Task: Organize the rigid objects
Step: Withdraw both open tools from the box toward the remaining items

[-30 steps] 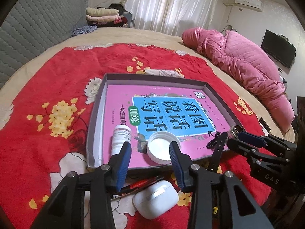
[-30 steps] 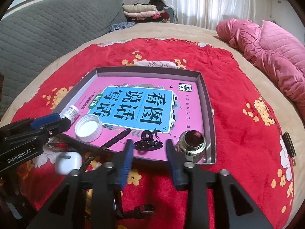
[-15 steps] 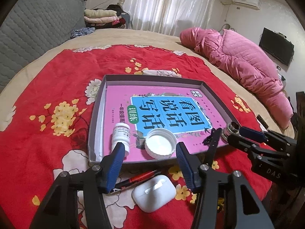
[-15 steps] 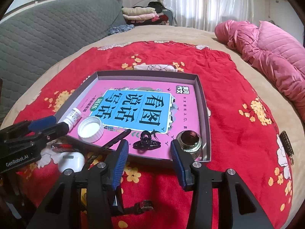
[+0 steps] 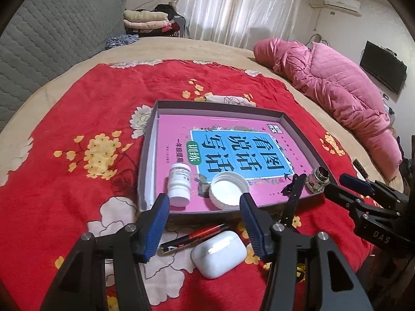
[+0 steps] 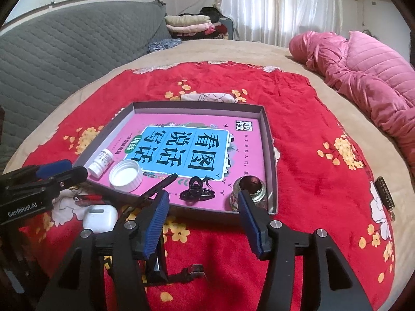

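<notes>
A shallow grey tray on the red blanket holds a pink book. On the book lie a white pill bottle, a white cap, a black hair clip and a small glass jar. A long black tool leans over the tray's front edge. In front of the tray lie a white earbud case and a red pen. My left gripper stands open above the case, holding nothing. My right gripper hovers before the clip and jar, jaws opening, nothing between them.
A pink quilted coat lies at the bed's right side. Folded clothes sit at the far end by a grey padded backrest. A small dark ornament rests on the blanket right of the tray. A black strap lies under my right gripper.
Both pairs of jaws have spread wider and stand a little further back from the tray's front edge. The things in the tray have not moved.
</notes>
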{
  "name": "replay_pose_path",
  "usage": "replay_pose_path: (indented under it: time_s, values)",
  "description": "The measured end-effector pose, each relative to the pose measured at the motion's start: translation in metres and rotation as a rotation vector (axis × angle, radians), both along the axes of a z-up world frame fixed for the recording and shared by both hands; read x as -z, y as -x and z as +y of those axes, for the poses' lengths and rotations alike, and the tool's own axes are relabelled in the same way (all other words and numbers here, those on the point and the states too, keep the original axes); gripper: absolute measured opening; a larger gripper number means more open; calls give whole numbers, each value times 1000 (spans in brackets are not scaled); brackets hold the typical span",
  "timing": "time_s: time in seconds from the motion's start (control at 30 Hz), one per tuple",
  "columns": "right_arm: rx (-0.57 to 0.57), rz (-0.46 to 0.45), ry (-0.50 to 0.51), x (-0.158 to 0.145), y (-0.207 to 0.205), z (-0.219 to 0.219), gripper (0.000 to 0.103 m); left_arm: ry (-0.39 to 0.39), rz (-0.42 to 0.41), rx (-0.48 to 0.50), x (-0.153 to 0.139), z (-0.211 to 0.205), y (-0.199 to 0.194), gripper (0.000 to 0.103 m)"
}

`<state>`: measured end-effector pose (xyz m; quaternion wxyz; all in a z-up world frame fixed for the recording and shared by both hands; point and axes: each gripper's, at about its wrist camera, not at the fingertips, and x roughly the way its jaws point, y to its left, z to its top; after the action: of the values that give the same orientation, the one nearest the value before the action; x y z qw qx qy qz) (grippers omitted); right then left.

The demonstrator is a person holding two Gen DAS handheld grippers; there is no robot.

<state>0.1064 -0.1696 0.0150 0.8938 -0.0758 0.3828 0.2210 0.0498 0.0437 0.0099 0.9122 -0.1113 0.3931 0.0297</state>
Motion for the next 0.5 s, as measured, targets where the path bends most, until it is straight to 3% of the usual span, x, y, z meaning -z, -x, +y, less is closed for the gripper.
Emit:
replay_pose_path:
  time_s: [0.5]
  values:
    - [-9,-37,-29,-18,15,-9,63,-19,5,-20,-10,18,29,56]
